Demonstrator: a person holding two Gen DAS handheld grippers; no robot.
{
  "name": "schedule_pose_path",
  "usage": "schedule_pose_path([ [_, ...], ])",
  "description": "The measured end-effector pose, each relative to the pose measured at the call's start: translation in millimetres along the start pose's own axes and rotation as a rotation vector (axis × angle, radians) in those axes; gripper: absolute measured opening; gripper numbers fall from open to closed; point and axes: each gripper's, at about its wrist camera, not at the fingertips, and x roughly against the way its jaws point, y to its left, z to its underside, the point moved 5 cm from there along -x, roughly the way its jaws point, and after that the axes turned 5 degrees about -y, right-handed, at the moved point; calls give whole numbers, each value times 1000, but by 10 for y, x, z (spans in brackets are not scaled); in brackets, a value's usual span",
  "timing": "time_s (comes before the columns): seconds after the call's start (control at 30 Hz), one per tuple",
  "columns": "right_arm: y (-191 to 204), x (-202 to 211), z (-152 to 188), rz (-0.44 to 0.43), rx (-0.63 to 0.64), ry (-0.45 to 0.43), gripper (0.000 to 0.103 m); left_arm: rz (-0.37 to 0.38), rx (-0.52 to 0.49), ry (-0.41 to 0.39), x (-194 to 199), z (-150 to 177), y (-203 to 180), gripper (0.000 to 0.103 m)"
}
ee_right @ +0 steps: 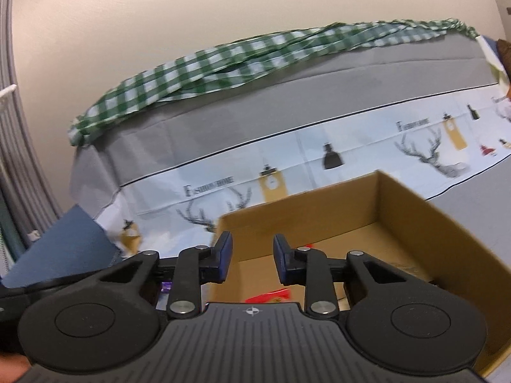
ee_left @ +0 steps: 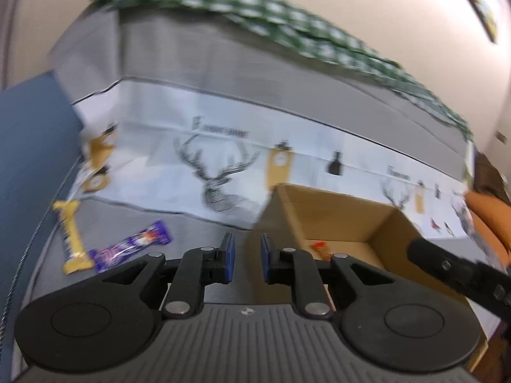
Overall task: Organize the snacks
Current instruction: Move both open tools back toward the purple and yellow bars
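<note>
An open cardboard box (ee_left: 332, 217) stands on the grey tablecloth, with a red-wrapped snack (ee_left: 320, 249) on its floor. To its left lie a purple snack bar (ee_left: 132, 249) and a yellow snack bar (ee_left: 72, 236). My left gripper (ee_left: 247, 253) hovers at the box's left wall, its jaws nearly together with nothing between them. In the right wrist view my right gripper (ee_right: 253, 257) is over the box's (ee_right: 303, 220) near left corner, open and empty, above a red wrapper (ee_right: 271, 295). A sliver of the purple bar (ee_right: 166, 285) shows behind its left finger.
A white band with deer prints (ee_left: 220, 182) crosses the tablecloth behind the box. A green checked cloth (ee_right: 223, 63) lies bunched along the far edge by the wall. A blue panel (ee_left: 28, 146) stands at the table's left. Part of the right gripper's body (ee_left: 453, 271) reaches in over the box.
</note>
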Motion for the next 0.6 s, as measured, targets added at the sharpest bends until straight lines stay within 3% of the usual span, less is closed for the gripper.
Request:
schedule_pose_path([
  [0.2, 316, -103, 144, -95, -10, 51, 30, -197, 152, 77, -71, 38, 594, 19],
  [0.37, 621, -164, 198, -222, 30, 94, 30, -341, 496, 194, -113, 303, 1301, 19],
  [0.47, 797, -266, 202, -264, 33, 143, 30, -354, 619, 242, -156, 438, 1515, 19],
  [0.6, 1083, -617, 269, -288, 29, 245, 31, -365, 645, 219, -133, 421, 1595, 19],
])
